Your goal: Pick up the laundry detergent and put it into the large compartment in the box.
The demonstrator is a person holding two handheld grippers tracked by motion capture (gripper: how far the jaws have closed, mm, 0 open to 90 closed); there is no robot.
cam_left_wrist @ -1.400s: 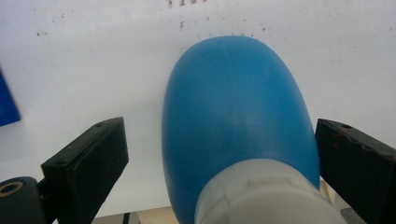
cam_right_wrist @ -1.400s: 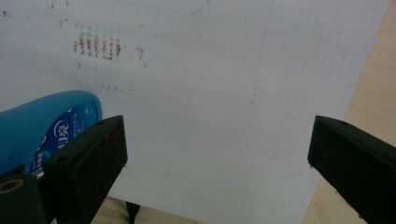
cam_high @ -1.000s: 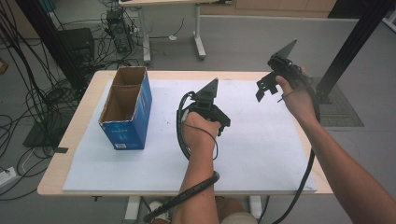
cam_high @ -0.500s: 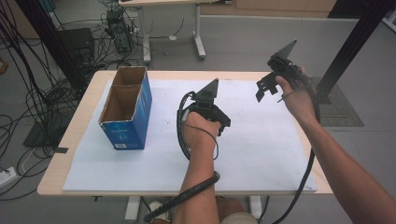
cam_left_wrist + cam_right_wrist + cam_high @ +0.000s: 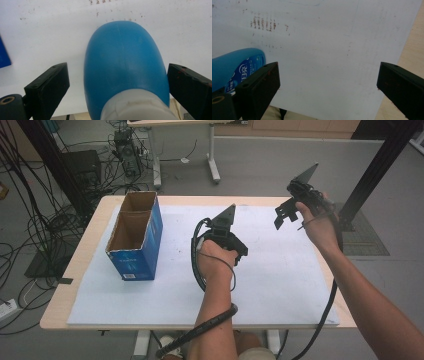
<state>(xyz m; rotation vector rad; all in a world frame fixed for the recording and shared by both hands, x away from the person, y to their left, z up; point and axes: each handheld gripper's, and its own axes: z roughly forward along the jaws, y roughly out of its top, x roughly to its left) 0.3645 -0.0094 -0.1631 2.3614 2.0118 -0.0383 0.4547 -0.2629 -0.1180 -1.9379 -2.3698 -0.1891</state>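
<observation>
Bottle (image 5: 125, 67) first, since it sits closest in the left gripper view: a blue plastic one with a white cap end toward the camera, lying on its side on the white sheet (image 5: 37, 32) between the two black jaws. The left gripper (image 5: 117, 85) has its jaws spread wide. The right pad looks just about at the bottle's flank, the left pad has a clear gap, so nothing is pinched yet. They've just closed a touch, but I'd still call it unclamped.

My guess on handling: smooth, glossy, rounded plastic, so slippery, and it'll want to roll or squirt out if you squeeze the fat belly. Probably light to medium depending on how full it is, which I can't tell. Walls likely give a bit under pressure. I'd grab lower toward the neck, just above the white cap, where it narrows and feels stiffer.

Right gripper (image 5: 328, 82) is held off to the side, jaws wide apart with only sheet between them. Its view catches the bottle's labelled end at the left edge.

Farther out in the high view, an open blue cardboard box (image 5: 135, 237) stands near the table's (image 5: 75, 285) left side, well apart from both hands.
</observation>
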